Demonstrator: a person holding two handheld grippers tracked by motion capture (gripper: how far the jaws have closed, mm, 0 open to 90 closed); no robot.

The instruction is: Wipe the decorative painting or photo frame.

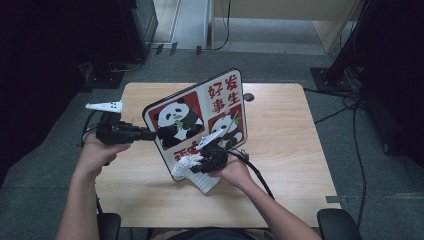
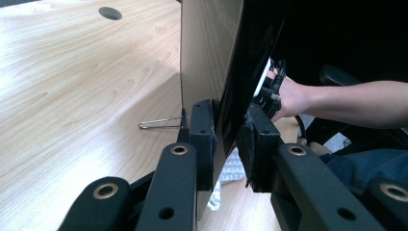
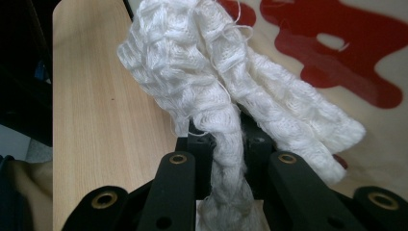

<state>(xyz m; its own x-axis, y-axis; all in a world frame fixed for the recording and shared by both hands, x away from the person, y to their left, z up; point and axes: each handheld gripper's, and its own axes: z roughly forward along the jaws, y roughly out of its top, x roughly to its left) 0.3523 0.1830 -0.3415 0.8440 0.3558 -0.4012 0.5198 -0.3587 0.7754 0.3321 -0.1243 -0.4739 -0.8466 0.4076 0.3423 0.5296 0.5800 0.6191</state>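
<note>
Two grips: our left gripper (image 1: 150,134) clamps the panda sign's (image 1: 200,112) edge, our right gripper (image 1: 197,167) pinches the white cloth (image 3: 231,96) against its face.

Lower rim of the panda sign (image 1: 200,117) behind the white cloth (image 1: 192,167) (bottom lettering unreadable).

Light wood-grain table (image 1: 285,150), rectangular with rounded corners, a dark round cable hole (image 1: 248,96) near the far edge. Standing tilted on it, a panda sign board (image 1: 200,115), propped behind by a thin wire stand (image 2: 161,123) resting on the wood. Beside the board's near edge, a white waffle-weave cloth (image 1: 192,170) touching the table
</note>
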